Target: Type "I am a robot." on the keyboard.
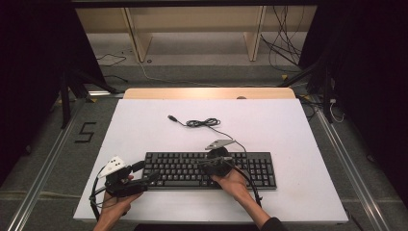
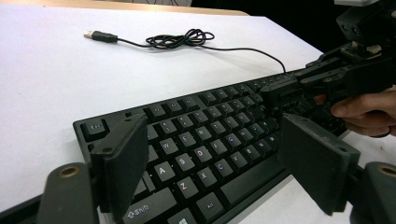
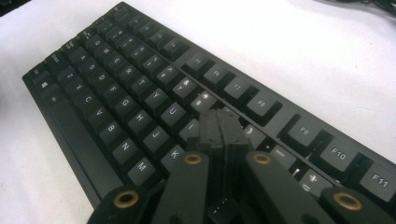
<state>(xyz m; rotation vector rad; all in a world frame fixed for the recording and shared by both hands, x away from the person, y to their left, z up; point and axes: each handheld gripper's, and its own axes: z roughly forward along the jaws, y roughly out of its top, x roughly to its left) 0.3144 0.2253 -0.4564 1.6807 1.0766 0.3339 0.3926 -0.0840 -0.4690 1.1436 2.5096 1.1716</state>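
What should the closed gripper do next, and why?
Probably press straight down a little. The right gripper has its jaws shut together into one tip, poised over the keyboard near the I and K keys, so a key press looks likeliest. The left gripper waits open at the keyboard's left end.

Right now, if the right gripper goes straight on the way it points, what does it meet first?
Probably the keyboard: the right gripper has its jaws shut, tips just above the keys near I and O. Contact cannot be judged.

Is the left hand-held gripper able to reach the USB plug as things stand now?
Probably yes. The left hand-held gripper is open, and bare table lies between it and the USB plug; it only needs a forward reach.
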